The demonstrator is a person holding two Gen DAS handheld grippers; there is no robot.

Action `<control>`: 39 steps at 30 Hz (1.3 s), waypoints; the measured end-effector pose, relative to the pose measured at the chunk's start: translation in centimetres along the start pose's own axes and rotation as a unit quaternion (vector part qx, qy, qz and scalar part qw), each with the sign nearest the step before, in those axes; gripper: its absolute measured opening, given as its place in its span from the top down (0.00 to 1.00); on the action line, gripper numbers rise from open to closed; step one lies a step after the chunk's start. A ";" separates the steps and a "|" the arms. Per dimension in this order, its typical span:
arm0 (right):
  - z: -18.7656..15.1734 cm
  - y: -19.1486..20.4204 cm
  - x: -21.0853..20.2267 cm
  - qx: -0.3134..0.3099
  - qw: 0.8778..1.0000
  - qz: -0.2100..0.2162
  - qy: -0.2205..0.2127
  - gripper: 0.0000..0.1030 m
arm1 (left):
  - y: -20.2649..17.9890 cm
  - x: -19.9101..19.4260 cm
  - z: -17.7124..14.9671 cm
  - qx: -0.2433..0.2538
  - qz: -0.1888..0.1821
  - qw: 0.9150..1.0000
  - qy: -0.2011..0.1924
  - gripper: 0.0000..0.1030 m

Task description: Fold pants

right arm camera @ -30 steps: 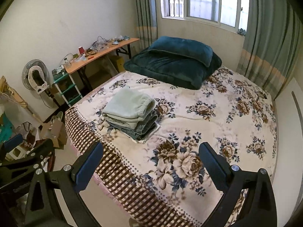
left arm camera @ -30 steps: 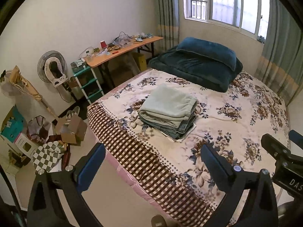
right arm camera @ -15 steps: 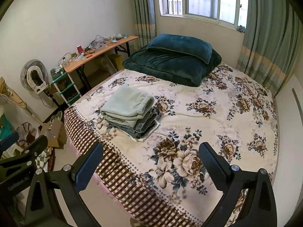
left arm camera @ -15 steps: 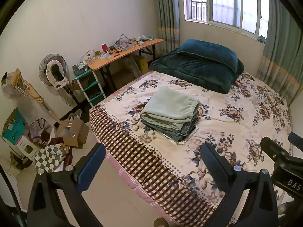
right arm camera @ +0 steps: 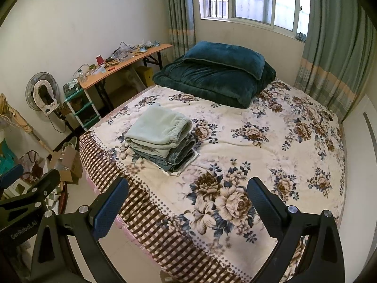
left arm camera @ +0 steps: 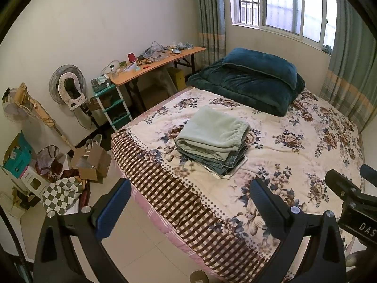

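Note:
A stack of folded pants [left arm camera: 212, 141] lies on the flowered bedspread [left arm camera: 294, 141], near the bed's left edge, with a pale green pair on top and denim pairs under it. The stack also shows in the right wrist view [right arm camera: 160, 136]. My left gripper [left arm camera: 188, 202] is open and empty, held back above the bed's near corner, well short of the stack. My right gripper [right arm camera: 187, 200] is open and empty over the bed's near edge [right arm camera: 176, 231]. Each gripper shows at the edge of the other's view.
A folded dark teal quilt with a pillow [left arm camera: 249, 80] lies at the head of the bed. A cluttered wooden desk [left arm camera: 153, 63], a green shelf rack [left arm camera: 110, 103], a fan [left arm camera: 68, 87] and floor boxes [left arm camera: 92, 162] stand left. A window and curtains are behind.
Both grippers have drawn back and up a little from the bed, so more of the room and floor shows. The stack has not moved. Both stay open.

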State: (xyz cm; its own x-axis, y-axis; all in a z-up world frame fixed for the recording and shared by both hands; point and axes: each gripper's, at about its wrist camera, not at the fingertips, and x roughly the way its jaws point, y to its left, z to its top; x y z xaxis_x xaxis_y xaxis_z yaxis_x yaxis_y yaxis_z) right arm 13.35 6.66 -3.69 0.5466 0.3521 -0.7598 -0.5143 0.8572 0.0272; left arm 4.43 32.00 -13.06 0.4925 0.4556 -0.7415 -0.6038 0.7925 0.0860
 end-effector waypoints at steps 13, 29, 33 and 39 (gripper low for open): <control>-0.6 -0.2 0.4 -0.005 1.000 0.004 0.002 0.01 | 0.4 -0.3 -0.7 -0.004 0.007 1.000 0.000 0.00; -2.1 -0.5 0.7 -0.020 1.000 0.016 0.001 0.00 | 0.4 -0.5 -0.8 -0.004 0.005 1.000 -0.001 0.00; -2.3 -0.4 0.8 -0.021 1.000 0.019 0.001 0.00 | 0.3 -1.0 -0.8 -0.006 0.006 1.000 -0.001 0.00; -2.4 -0.7 0.8 -0.023 0.999 0.024 0.001 0.00 | 0.2 -1.1 -0.9 -0.007 0.008 1.000 -0.002 0.00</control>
State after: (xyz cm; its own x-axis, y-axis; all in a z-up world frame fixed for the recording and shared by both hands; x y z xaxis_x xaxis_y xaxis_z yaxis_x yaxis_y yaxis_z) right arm 12.54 5.43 -5.84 0.5190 0.3919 -0.7597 -0.5702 0.8208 0.0339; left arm 3.17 31.23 -12.83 0.4860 0.4694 -0.7372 -0.6198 0.7798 0.0880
